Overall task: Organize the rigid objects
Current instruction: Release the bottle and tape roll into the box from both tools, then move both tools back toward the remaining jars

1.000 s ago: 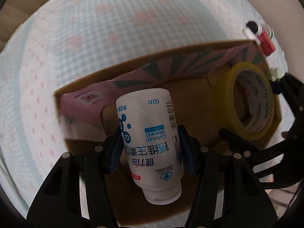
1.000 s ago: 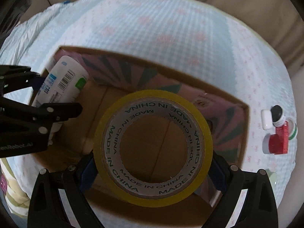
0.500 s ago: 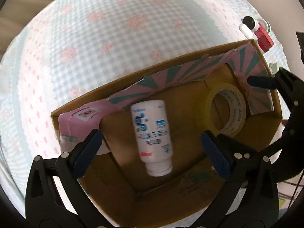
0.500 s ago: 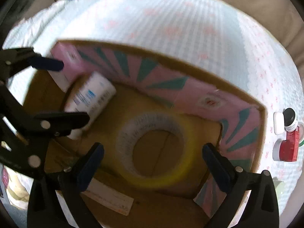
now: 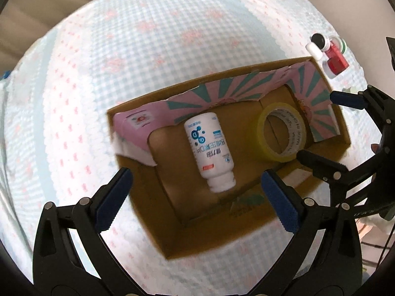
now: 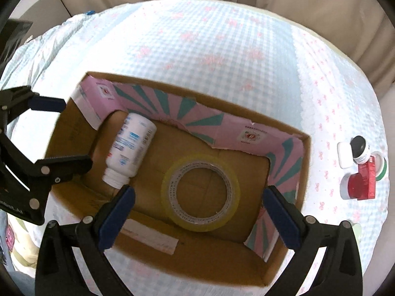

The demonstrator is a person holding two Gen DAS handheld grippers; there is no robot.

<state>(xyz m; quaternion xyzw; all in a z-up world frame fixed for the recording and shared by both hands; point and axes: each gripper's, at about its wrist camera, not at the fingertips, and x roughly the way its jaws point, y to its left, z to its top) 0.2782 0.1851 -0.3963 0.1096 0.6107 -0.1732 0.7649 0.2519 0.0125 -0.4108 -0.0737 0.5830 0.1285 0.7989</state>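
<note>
Drop-off step done: bottle and tape in the box, both grippers spread wide and empty.

White bottle (image 5: 209, 145) lying on its side on the floor of the cardboard box (image 6: 202, 259), toward the left end and close under the far pink-lined wall; yellow tape roll (image 6: 200, 192) flat near the middle, apart from the bottle. Left gripper (image 5: 195, 202) poised above the near wall, bottle just beyond its gaping jaws, untouched. Right gripper (image 6: 197, 215) likewise agape over the roll, pads clear of it. Next, probably: reaching for the small jars cluster (image 6: 358, 170) on the checked tablecloth (image 6: 209, 37) beyond the box's right end, calling for a sideways carry clear of the box rim.
</note>
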